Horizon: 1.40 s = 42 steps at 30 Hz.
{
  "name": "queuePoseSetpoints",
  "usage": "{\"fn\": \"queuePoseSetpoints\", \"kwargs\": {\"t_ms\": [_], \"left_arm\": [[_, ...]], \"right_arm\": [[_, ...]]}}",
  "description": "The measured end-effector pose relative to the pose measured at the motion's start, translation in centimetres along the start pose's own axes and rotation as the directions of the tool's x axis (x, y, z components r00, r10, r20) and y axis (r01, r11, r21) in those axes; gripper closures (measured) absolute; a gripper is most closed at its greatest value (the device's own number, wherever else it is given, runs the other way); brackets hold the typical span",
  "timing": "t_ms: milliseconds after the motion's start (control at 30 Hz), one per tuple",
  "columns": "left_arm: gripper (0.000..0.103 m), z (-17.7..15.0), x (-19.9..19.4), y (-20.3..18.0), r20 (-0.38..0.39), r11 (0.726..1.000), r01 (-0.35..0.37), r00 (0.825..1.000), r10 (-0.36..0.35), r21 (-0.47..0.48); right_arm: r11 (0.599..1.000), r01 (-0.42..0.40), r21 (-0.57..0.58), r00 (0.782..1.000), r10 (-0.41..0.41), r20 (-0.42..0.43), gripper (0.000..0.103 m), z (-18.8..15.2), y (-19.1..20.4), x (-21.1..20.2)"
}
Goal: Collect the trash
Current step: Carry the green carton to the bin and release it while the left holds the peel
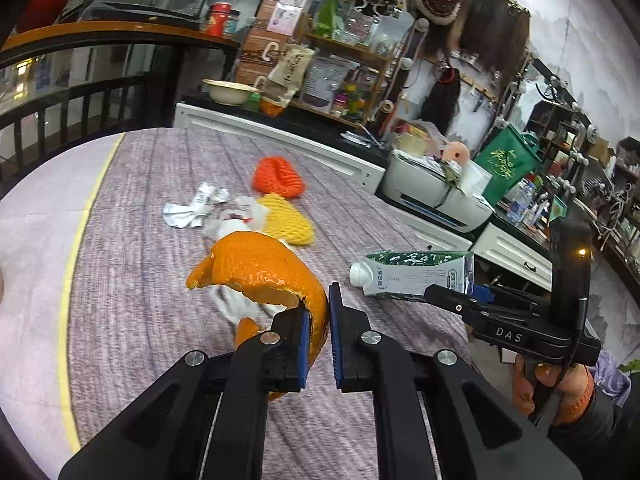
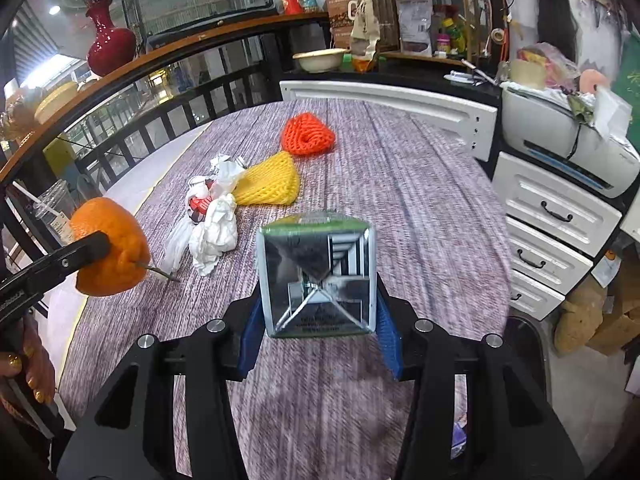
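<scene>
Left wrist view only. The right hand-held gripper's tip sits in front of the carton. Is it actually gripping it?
Observer: Yes. The carton sits base-on between the blue pads of the right hand-held gripper, and both pads press its sides.
Operator: Peel blocks my view. What's behind it?
Observer: A crumpled white plastic bag, right beside the yellow foam net.
Operator: Anything further left?
Observer: A clear plastic cup with a straw, behind the orange peel that the left hand-held gripper holds.
</scene>
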<state>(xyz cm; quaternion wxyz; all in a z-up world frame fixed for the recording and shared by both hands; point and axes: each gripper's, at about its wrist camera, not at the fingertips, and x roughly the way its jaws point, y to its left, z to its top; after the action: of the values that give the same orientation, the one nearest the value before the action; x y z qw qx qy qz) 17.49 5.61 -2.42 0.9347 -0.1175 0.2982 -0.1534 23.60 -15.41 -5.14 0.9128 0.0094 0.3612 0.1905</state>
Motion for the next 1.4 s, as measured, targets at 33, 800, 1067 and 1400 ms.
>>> {"fn": "queuePoseSetpoints", "kwargs": {"t_ms": [33,800,1067,1400], "left_arm": [[0.094,0.0,0.2,-0.6,-0.001,1.000,0.007,1.000,-0.007,0.006],[0.094,-1.4,7.3,-15.9,-0.126,0.952,0.267,0.960,-0.249,0.152],[0.094,-3.6,10.6,-19.9,-0.216,0.933,0.314,0.937,-0.275,0.177],[0.094,-7.4,15.4,-23.0,-0.362,0.919,0.337,0.898,-0.250,0.203]], "right_arm": [[1.000,0.007,0.002,1.000,-0.007,0.010,0.054,-0.3,-0.5,-0.9],[0.926,0.265,0.267,0.962,-0.275,-0.003,0.054,-6.7,-16.3,-9.5],[0.896,0.288,0.338,0.955,-0.243,-0.171,0.054,-10.5,-20.8,-5.8],[0.844,0.274,0.462,0.960,-0.211,-0.184,0.042,-12.9,-23.5,-6.0]]}}
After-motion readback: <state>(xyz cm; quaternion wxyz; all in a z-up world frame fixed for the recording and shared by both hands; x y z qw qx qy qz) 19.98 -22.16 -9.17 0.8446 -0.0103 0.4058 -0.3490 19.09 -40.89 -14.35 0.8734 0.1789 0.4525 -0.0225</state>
